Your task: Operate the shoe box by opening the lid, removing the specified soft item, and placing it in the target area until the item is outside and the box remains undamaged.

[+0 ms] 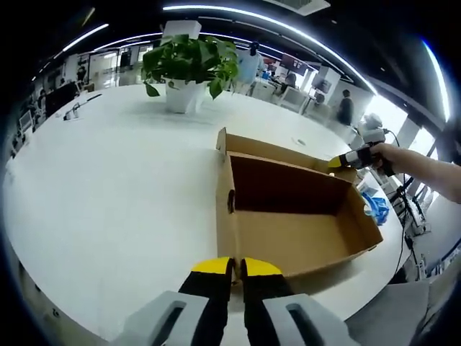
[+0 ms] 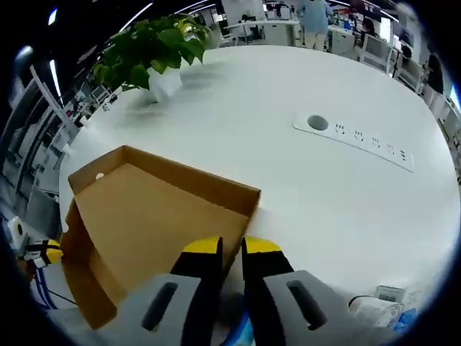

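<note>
Both the left gripper (image 1: 235, 267) and right gripper (image 2: 230, 247) pinch nearly shut on opposite walls of the open cardboard shoe box (image 1: 288, 216) on the white table (image 1: 108, 187), so lift evenly to avoid tearing.

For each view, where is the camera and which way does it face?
Left gripper view: rides the left gripper, at the cardboard box wall, facing the potted plant; the right gripper and a forearm show opposite.
Right gripper view: rides the right gripper at the box's other wall, facing the power strip.
Shared: box, plant, white table.
</note>
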`<state>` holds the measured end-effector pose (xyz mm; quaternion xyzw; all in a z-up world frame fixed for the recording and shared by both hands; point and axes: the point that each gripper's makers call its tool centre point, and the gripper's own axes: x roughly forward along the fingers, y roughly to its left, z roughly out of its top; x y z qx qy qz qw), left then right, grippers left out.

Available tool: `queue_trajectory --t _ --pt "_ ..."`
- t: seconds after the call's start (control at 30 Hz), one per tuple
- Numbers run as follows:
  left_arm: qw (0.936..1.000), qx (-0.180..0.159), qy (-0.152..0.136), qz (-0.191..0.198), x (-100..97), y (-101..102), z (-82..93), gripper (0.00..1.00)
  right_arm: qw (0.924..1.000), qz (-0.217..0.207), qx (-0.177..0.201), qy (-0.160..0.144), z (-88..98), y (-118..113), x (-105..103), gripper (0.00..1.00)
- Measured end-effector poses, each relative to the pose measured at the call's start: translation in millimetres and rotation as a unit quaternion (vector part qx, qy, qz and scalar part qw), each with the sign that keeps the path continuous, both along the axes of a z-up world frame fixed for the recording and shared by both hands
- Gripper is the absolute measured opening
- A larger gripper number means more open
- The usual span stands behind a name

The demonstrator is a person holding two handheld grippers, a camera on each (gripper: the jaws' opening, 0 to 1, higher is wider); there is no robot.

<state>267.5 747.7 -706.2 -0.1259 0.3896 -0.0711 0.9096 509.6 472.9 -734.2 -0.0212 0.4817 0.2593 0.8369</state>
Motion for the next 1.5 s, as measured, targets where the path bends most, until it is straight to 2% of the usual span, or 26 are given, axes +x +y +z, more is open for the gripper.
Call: queue_trajectory --t 0.3,0.53,1.07,1.5 --pt "1.0000 -0.001 -0.001 -0.001 0.1 -0.4 -0.4 0.05 0.9999 -0.006 -0.001 -0.010 7.9 -2.1 -0.6 0.03" --pt "1.0000 0.000 0.000 -0.002 -0.4 -0.8 -0.5 0.05 0.9997 -0.013 0.012 -0.014 17.4 -4.7 1.2 0.01" --pt "1.0000 0.001 -0.002 0.000 -0.7 -1.7 -0.4 0.05 0.9974 -0.015 0.051 -0.049 54.2 -4.0 -2.9 0.00" --pt "0.9999 0.005 -0.009 0.002 -0.9 -1.7 0.3 0.04 0.9919 -0.018 0.095 -0.083 80.2 -5.2 -11.7 0.00"
